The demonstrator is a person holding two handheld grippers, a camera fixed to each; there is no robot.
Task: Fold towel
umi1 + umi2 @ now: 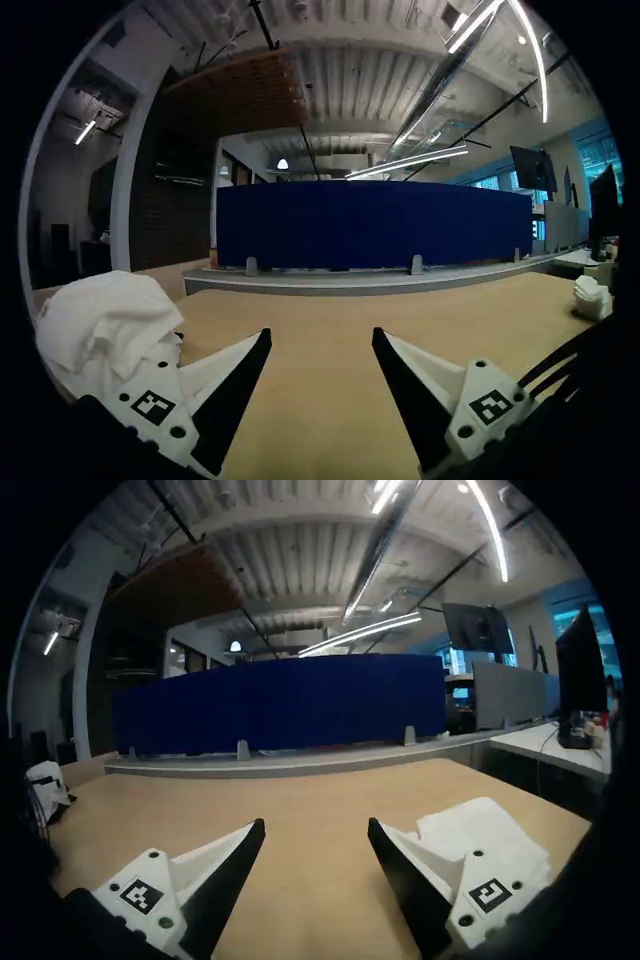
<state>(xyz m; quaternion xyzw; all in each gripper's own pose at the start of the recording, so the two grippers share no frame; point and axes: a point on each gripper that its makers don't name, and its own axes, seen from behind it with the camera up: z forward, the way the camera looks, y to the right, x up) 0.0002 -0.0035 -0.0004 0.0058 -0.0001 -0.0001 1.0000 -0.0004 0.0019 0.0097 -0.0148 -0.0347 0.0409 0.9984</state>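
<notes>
In the left gripper view, the left gripper [321,331] sits low over a pale wooden table [320,416]. Its two white fingers with black inner faces are spread wide apart, with nothing between them. Just beside its left-hand finger, at the table's near left corner, lies a crumpled white towel [108,324], heaped loosely and unfolded. Farther off at the right edge sits a small white bundle [594,298], too small to make out.

In the right gripper view, the right gripper [316,822] is also low over the table [320,800], its fingers parted just as wide and holding nothing. Just behind its right-hand finger lies a flat folded white towel [480,824], near the table's right edge. Beyond the table's far edge in both views stands a long blue partition [280,704], with a dark monitor [580,676] on a desk to the right and strip lights [364,632] on the ceiling.
</notes>
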